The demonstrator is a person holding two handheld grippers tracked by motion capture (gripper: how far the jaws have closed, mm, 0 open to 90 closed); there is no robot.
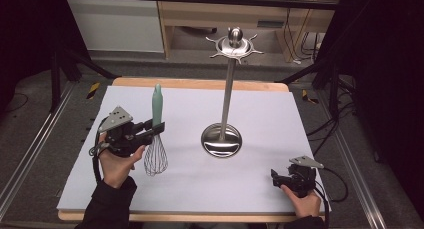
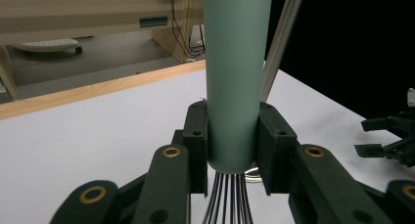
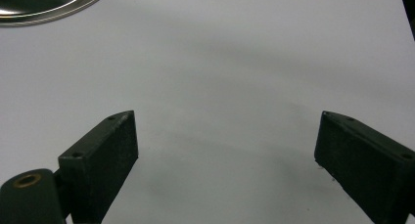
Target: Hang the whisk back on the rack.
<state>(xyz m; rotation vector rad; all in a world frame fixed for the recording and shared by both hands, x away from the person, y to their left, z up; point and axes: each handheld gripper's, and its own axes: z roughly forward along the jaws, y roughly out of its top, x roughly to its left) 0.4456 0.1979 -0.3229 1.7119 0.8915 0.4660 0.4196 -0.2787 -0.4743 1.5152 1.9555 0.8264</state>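
Holding the whisk point(image 1: 156, 139) upright, we see our left gripper point(image 1: 156, 127) clamped on the lower end of its smooth, pale green handle, a round tapering shaft that rises above the jaws. Below the jaws the thin steel wires fan into a balloon cage hanging over the matte white table cover point(image 1: 190, 189). In the left gripper view both black jaw pads press the handle point(image 2: 235, 77) from either side, the wires emerging just beneath. To this gripper's right stands a polished metal utensil stand point(image 1: 223, 114): round dished base, slim pole, a crown of hooks with a ball knob. Our right gripper point(image 1: 278, 177) rests near the table's edge, well apart, its blocky jaws spread wide over bare cover point(image 3: 225, 87).
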